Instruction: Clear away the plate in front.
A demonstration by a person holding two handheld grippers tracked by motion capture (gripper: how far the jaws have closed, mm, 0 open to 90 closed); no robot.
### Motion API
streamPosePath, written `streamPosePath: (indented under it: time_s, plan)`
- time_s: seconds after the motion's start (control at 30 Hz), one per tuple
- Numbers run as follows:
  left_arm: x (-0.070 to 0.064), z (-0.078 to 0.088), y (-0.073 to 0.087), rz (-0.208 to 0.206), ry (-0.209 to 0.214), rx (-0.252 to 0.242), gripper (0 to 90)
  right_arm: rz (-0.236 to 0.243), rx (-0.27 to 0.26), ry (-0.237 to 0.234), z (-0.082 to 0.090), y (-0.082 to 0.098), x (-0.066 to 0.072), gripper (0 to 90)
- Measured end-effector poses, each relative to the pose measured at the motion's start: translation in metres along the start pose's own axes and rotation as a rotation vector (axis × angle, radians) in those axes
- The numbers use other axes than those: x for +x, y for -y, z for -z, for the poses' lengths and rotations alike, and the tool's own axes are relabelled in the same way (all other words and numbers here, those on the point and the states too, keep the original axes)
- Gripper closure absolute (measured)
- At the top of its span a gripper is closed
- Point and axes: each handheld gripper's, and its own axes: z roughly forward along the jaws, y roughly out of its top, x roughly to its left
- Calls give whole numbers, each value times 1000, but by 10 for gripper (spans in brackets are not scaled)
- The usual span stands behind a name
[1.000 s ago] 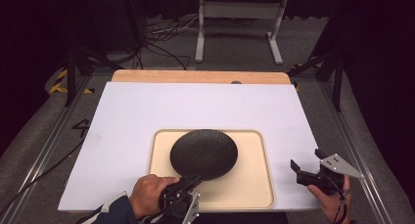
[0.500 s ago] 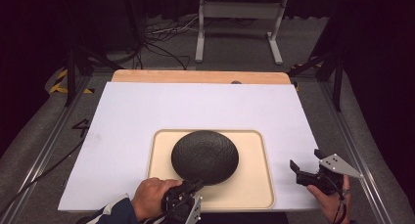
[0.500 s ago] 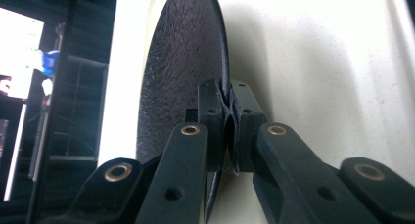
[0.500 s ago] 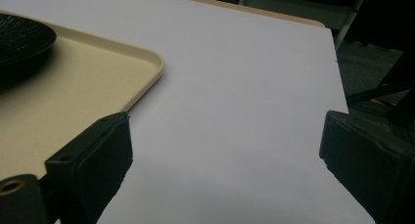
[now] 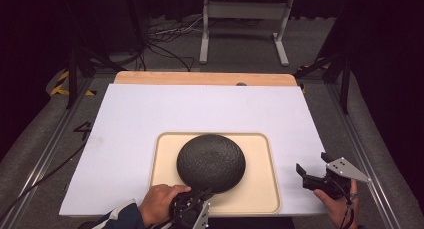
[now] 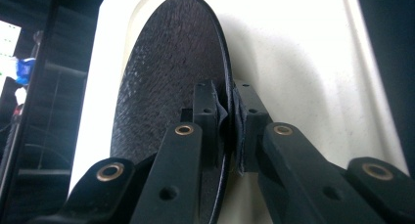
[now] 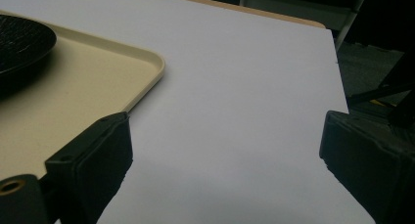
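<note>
A round black textured plate (image 5: pixel 211 161) sits over a beige tray (image 5: pixel 260 159) near the front of the table. My left gripper (image 5: pixel 200 196) grips the plate's near rim. In the left gripper view its two pads (image 6: pixel 227 94) pinch the thin edge of the plate (image 6: pixel 166 77), with the tray (image 6: pixel 303 77) just behind it. The jaws have just been opening slightly, with the rim still between the pads. My right gripper (image 5: pixel 312 162) hovers to the right of the tray, open and holding nothing. The right gripper view has the wide jaws (image 7: pixel 225 136) over white board, with the tray corner (image 7: pixel 98 82) and the plate (image 7: pixel 19 40) at left.
A white board (image 5: pixel 200 109) covers a wooden tabletop (image 5: pixel 200 78). Metal rails run down both sides of the table. Beyond the far edge are cables on the floor and a metal stand (image 5: pixel 242 11).
The plate has shifted slightly toward the near edge of the tray, with my left gripper on its rim. The right gripper has not moved.
</note>
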Motion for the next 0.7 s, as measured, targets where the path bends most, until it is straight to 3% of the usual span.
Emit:
streamPosePath:
  time_s: [0.5,0.7]
  plan:
    - [3,-14,-6,70,137,-39,769,1,0,1,0,0,0,60]
    - [8,-5,-5,176,158,-118,724,3,2,-2,-1,0,0,60]
